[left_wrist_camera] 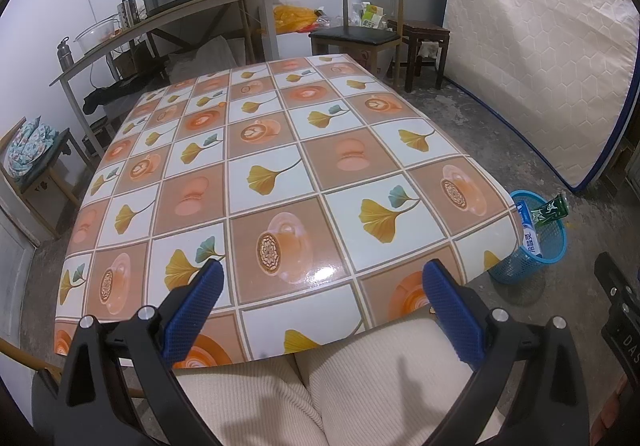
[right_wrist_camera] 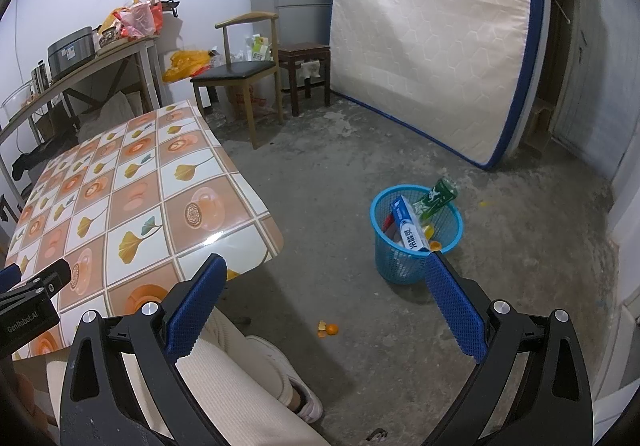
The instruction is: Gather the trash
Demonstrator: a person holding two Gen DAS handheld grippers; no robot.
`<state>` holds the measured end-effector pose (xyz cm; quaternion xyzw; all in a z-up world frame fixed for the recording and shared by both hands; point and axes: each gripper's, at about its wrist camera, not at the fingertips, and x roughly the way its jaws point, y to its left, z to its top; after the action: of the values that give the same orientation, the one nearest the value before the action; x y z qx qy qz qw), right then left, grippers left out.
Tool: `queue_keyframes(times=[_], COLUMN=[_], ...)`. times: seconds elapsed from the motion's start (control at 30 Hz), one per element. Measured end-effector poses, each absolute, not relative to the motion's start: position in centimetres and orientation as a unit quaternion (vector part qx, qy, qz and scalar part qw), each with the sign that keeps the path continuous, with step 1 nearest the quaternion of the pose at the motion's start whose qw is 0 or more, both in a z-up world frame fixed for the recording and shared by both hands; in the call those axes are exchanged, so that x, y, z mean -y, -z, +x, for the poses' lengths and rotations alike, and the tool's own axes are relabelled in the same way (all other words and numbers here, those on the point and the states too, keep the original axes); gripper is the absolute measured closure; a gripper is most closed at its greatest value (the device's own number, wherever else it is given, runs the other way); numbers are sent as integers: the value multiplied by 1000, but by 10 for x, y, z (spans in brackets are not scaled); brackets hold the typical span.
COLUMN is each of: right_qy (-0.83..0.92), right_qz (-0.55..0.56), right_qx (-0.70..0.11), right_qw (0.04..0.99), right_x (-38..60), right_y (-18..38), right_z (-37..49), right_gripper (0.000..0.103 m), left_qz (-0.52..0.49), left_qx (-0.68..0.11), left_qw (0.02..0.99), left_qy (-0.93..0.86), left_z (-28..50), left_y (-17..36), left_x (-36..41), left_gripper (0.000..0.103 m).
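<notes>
Left wrist view shows the left gripper spread wide and empty above the table, over the person's lap. The right gripper (also wide apart, holding nothing) hangs over the floor; the blue bin with trash stands just beyond its right finger, and orange peel lies between its fingers.

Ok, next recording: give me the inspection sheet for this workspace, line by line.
Surface: table with a patterned leaf-and-cup cloth; nothing seen on it.
Job's things: blue mesh bin on the floor right of the table, holding a blue-white box and a green packet; orange peel scraps on the floor outside it.
Clutter: side table with cooker and bags.
Grippers: left claw open over the table edge; right claw open, empty.
Cables: a wire runs down the wall behind the side table.
Surroundings: mattress against the wall, fridge, chair, stool, concrete floor.
</notes>
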<state>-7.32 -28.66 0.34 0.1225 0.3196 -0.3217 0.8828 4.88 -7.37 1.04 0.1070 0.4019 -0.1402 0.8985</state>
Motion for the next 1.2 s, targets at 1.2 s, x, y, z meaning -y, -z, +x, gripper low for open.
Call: queue_keyframes(times=[1.2], right_qy=[324], right_qz=[122], right_qx=[-318], right_qw=[883], right_x=[284], right_y=[-7], right_z=[-73], right_gripper=[8], left_qz=[107], left_qx=[-402], left_qw=[898], left_qy=[141], left_z=[49], left_y=[-10], left_x=[73], left_gripper=[6])
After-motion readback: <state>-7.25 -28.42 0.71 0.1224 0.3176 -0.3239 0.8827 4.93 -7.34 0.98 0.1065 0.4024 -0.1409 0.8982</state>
